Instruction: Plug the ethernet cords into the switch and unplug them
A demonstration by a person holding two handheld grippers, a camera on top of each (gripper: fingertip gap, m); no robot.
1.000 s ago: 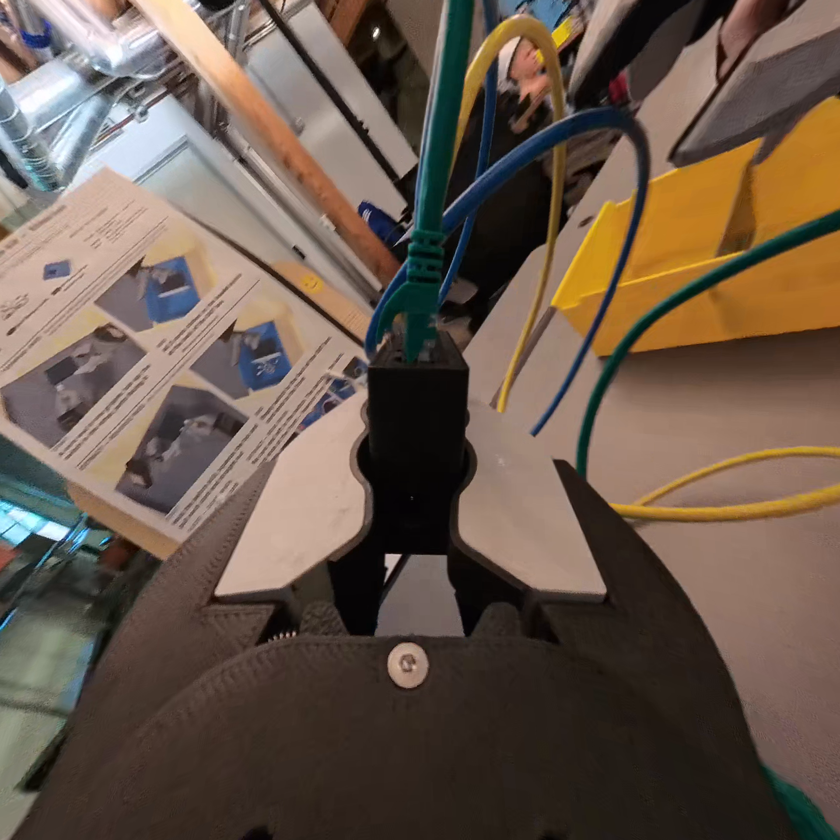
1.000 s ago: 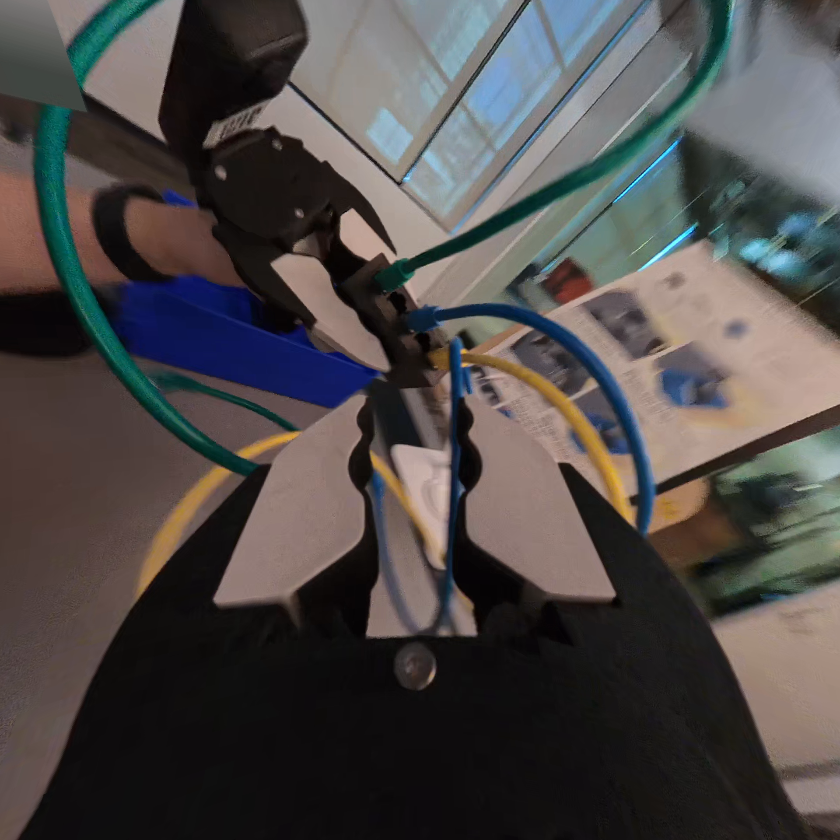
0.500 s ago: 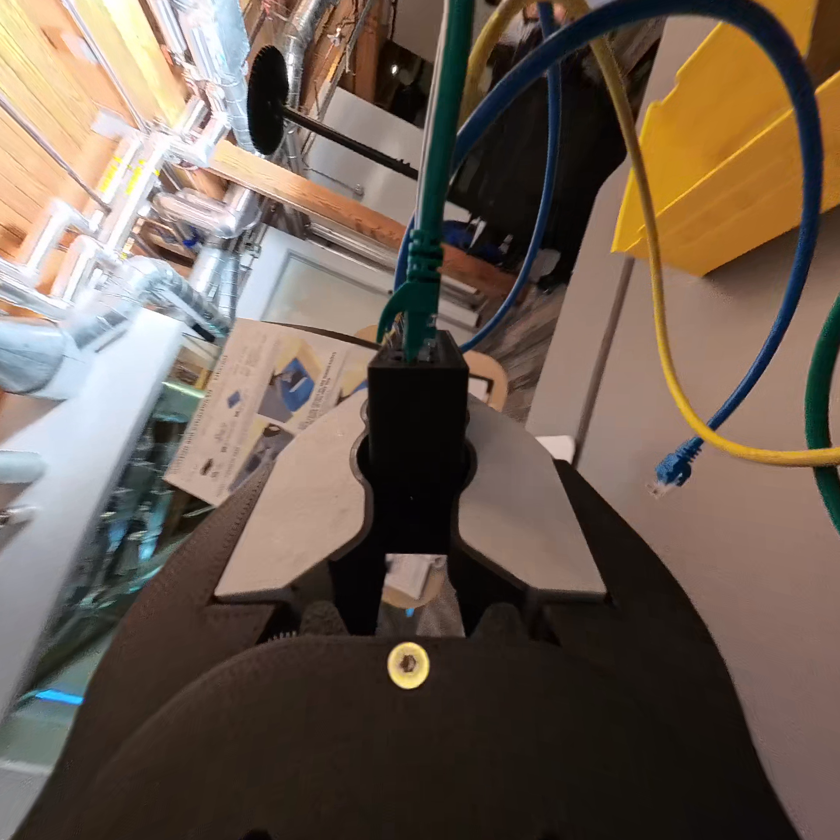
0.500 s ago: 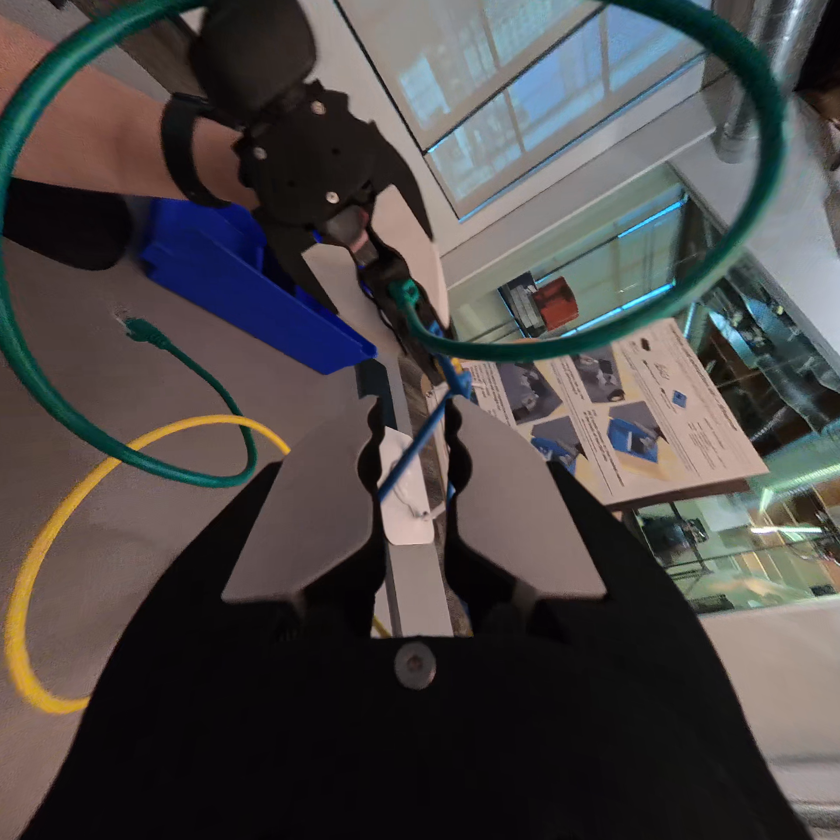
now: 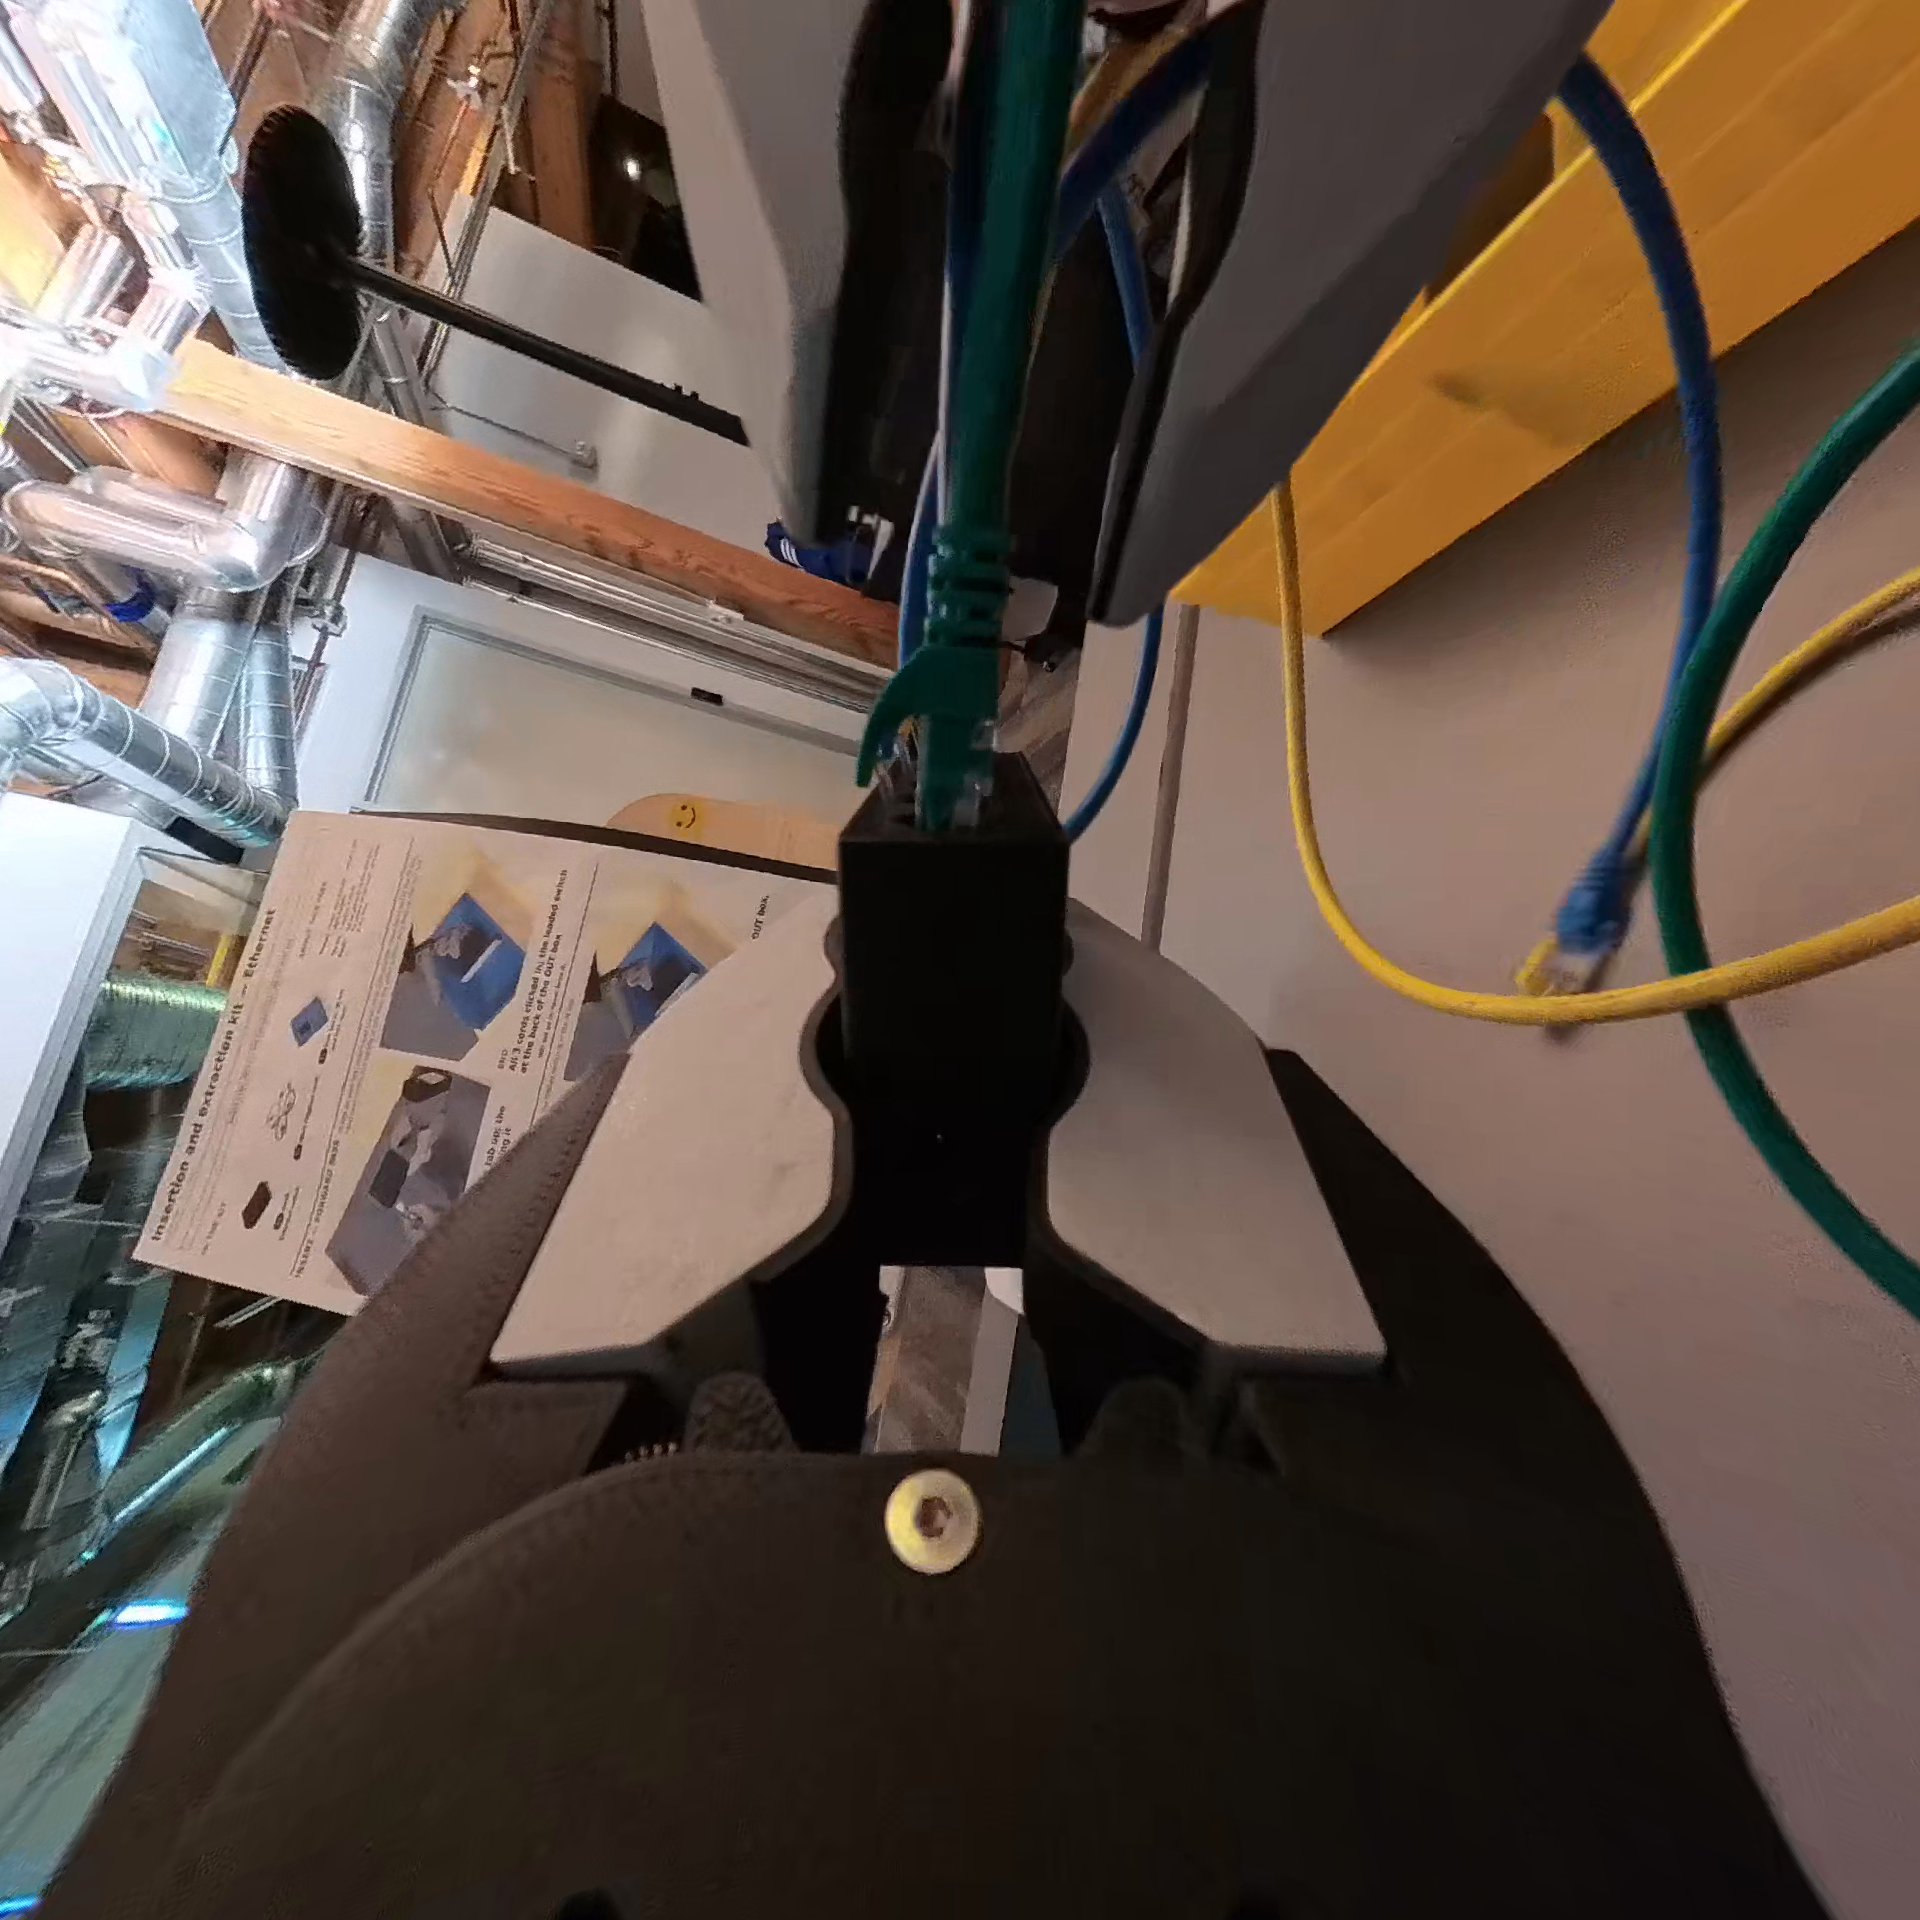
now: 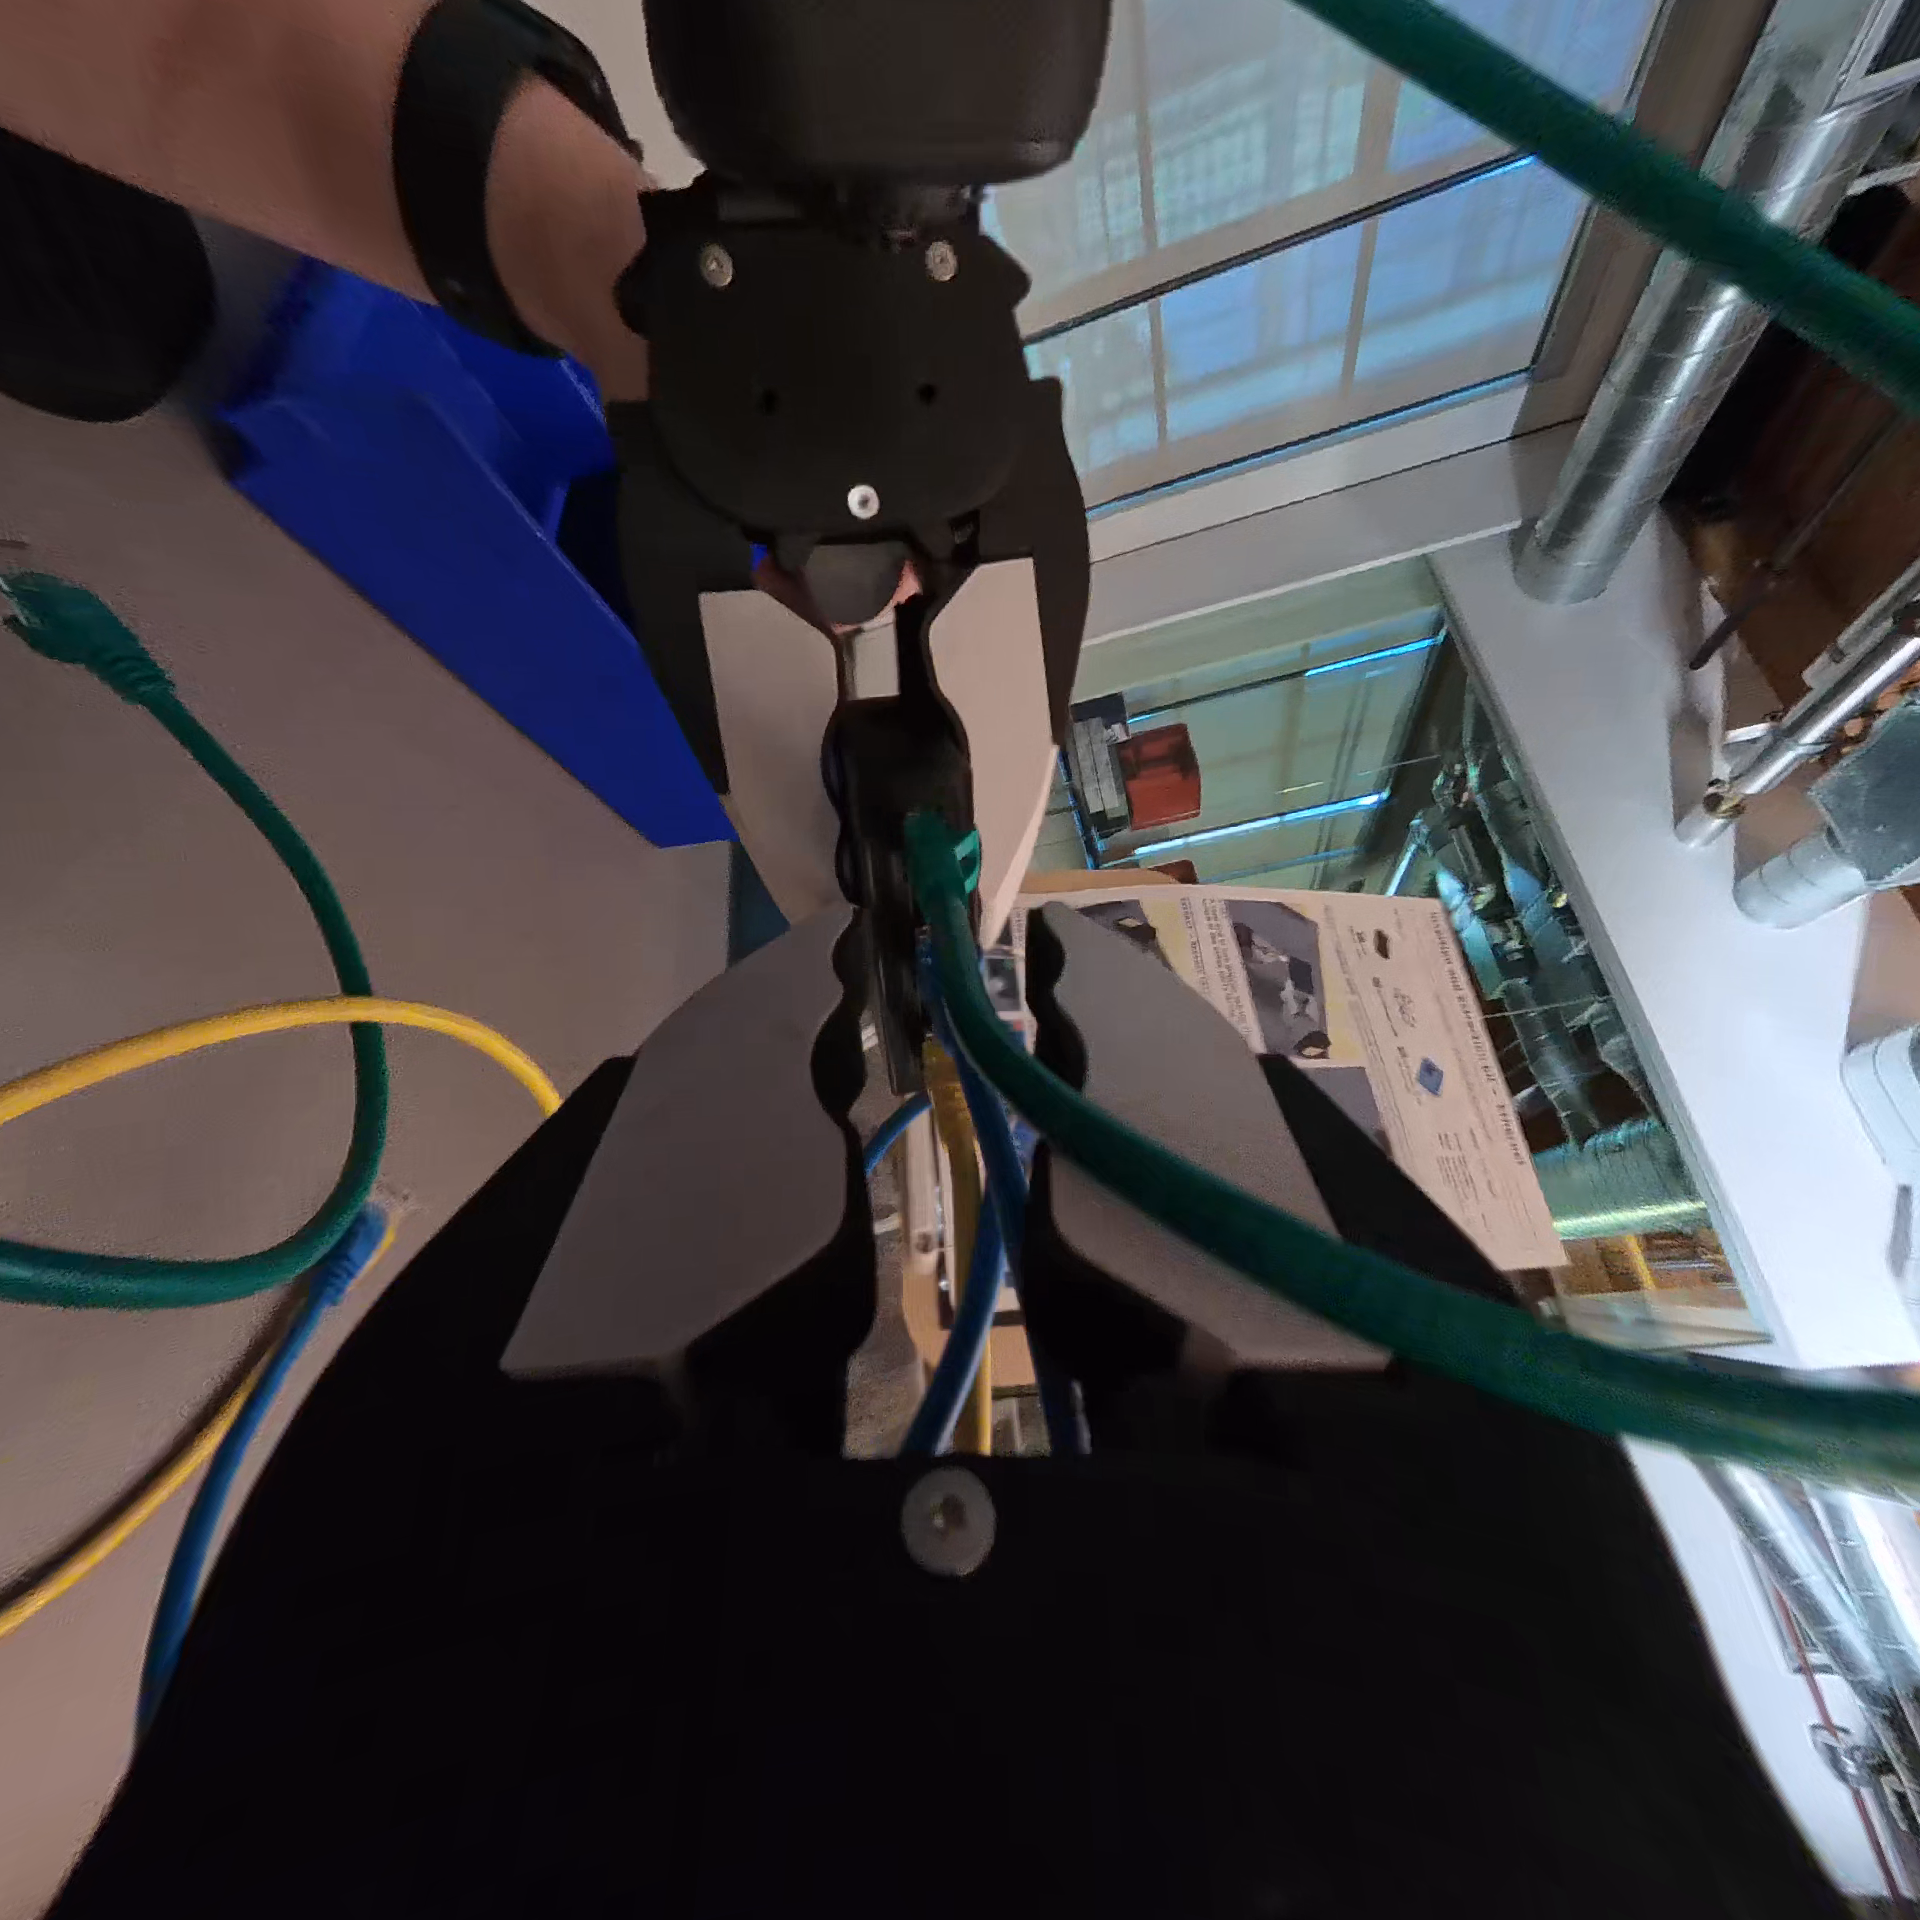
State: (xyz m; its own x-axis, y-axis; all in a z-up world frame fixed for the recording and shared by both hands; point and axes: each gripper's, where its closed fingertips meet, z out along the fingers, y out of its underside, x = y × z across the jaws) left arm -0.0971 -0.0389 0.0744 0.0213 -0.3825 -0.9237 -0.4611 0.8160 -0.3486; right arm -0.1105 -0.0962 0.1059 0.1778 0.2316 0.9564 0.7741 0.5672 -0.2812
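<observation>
A: Left gripper (image 5: 951, 1039) clamped on the small black plastic switch (image 5: 951, 997); green ethernet cord (image 5: 966, 623) plugged in, running straight ahead.

B: My right gripper (image 6: 940, 1039) faces it, jaws apart, astride the blue cord (image 6: 987, 1195) and yellow cord (image 6: 956, 1143).

1. An industrial-style lab or workshop: bare silver ventilation ducts (image 5: 197, 561) and a raw timber beam (image 5: 499, 499) run left of the left jaws.
2. A printed instruction sheet with photographs (image 5: 416, 1039) stands propped beyond them.
3. A yellow plastic parts bin (image 5: 1538, 343) sits to their right on a grey worktable (image 5: 1558, 1299).
4. A blue plastic bin (image 6: 436, 540) lies left of the right jaws, with large grid-paned windows (image 6: 1299, 291) beyond.
</observation>
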